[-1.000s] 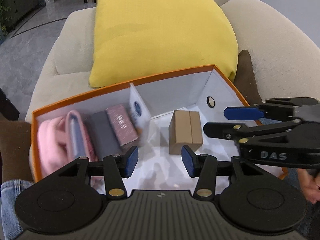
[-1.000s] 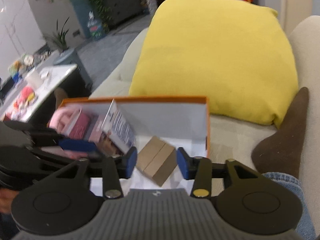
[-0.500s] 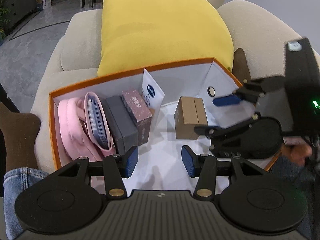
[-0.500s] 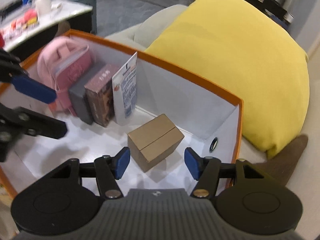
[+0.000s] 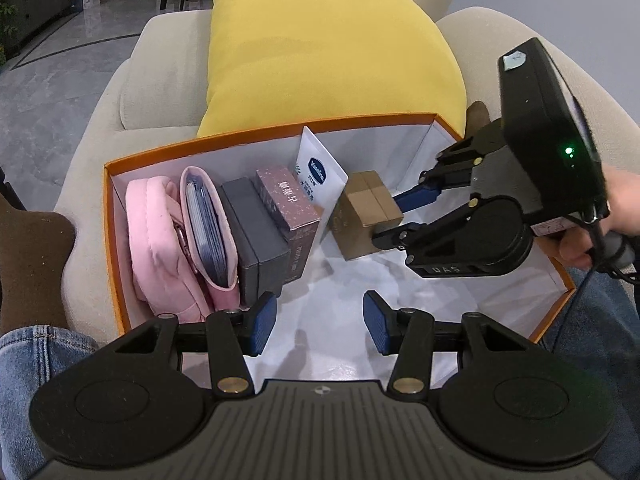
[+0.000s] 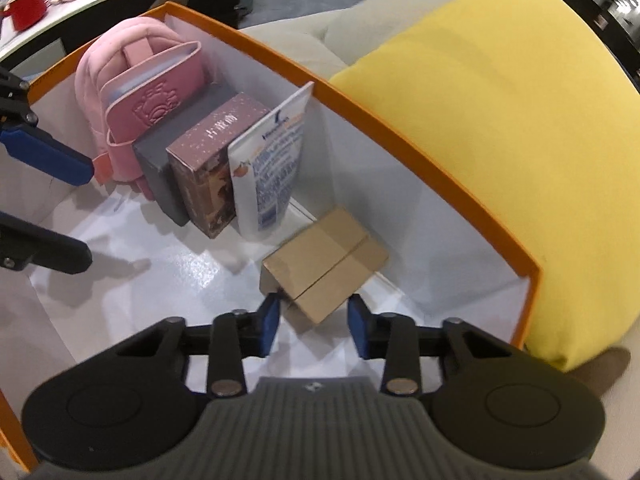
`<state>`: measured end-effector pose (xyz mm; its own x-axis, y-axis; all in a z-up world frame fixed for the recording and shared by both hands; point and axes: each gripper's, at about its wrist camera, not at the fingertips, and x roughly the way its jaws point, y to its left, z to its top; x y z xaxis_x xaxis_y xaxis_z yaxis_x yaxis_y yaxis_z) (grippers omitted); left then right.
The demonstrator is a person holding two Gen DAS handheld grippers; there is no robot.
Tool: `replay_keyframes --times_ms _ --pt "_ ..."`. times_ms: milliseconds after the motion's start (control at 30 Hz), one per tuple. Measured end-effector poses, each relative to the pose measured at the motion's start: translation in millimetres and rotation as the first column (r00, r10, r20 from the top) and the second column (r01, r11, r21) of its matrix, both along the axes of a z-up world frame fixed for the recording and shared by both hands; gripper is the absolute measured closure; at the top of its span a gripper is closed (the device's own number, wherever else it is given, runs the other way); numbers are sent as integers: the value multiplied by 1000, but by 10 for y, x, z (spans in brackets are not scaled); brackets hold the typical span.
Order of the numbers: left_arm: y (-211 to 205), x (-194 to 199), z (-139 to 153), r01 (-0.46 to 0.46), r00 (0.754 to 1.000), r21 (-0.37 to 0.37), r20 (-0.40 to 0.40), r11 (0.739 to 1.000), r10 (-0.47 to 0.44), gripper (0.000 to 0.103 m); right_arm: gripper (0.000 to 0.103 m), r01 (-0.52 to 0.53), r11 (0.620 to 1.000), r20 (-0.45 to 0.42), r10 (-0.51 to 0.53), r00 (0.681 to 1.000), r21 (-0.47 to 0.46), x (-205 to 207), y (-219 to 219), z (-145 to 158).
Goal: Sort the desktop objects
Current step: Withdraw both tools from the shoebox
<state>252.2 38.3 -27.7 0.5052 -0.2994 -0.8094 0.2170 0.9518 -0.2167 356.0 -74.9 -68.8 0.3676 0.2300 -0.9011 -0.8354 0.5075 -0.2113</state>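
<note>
An orange box with a white inside holds a row of upright items: a pink pouch, a grey box, a maroon box and a white sachet. A small brown carton stands to their right; it also shows in the right wrist view. My right gripper is open with its jaws on either side of the carton's near end; I cannot tell if they touch it. My left gripper is open and empty above the box's front floor.
The orange box rests on a beige sofa with a yellow cushion behind it. A brown cushion lies at the left. The operator's jeans show at the lower left. A counter with a red pot stands far off.
My right gripper has moved down into the box and up to the brown carton, which now sits between its jaws. The left gripper's view has pulled back slightly.
</note>
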Motion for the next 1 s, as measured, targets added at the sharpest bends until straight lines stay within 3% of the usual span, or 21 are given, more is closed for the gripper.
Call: replay_keyframes --times_ms 267,600,767,900,1000 --pt "63 9 -20 -10 1000 -27 1 1000 10 47 76 -103 995 13 103 995 16 -9 131 -12" --pt "9 -218 206 14 997 -25 80 1000 -12 47 75 -48 998 28 46 999 48 -155 31 113" --pt "-52 -512 418 36 989 -20 148 999 -33 47 66 68 977 61 -82 995 202 -483 -232 493" --pt "-70 -821 569 39 978 15 205 999 -41 47 54 163 923 74 -200 977 349 -932 -520 741" --pt "-54 -1033 622 13 976 46 217 999 -23 47 52 218 883 69 -270 960 416 -1264 -695 844"
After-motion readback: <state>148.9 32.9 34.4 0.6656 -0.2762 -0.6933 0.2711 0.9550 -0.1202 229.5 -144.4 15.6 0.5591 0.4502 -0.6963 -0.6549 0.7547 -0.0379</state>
